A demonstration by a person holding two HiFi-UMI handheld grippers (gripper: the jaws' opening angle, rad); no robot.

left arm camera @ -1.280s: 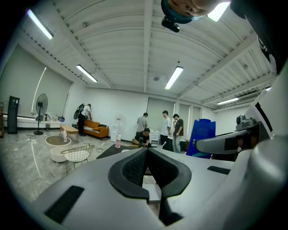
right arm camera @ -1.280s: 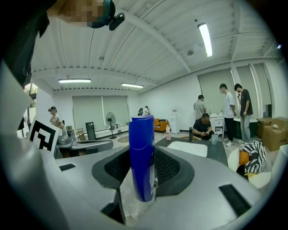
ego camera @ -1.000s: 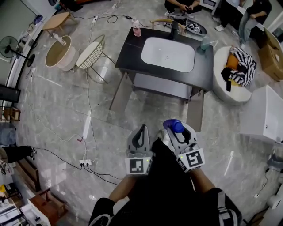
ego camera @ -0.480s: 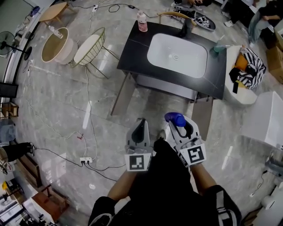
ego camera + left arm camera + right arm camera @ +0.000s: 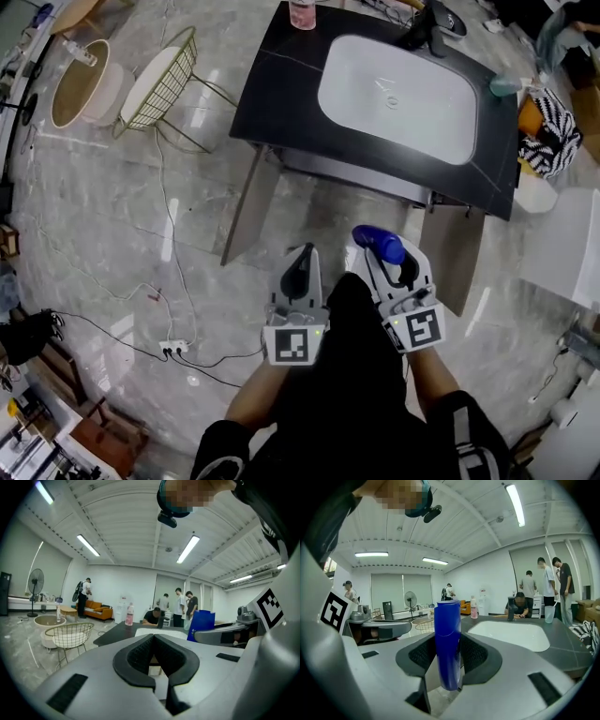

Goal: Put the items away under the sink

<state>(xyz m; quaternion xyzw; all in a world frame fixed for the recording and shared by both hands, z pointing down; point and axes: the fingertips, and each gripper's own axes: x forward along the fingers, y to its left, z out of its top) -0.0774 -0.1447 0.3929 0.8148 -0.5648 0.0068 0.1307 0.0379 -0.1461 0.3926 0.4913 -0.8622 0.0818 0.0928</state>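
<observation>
The right tool [image 5: 392, 257] grips a blue bottle [image 5: 447, 634] around its middle; it seems light, stiff and slippery. The left tool [image 5: 302, 257] is closed and empty.

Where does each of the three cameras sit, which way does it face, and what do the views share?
Head view: on the person's head, facing steeply down at the sink; shows both arms, left claw and right claw.
Left gripper view: on the left claw, facing forward across the black counter; shows its shut jaws.
Right gripper view: on the right claw, facing the sink; shows its jaws clamping the blue bottle.
Shared: all show the pink bottle.
</observation>
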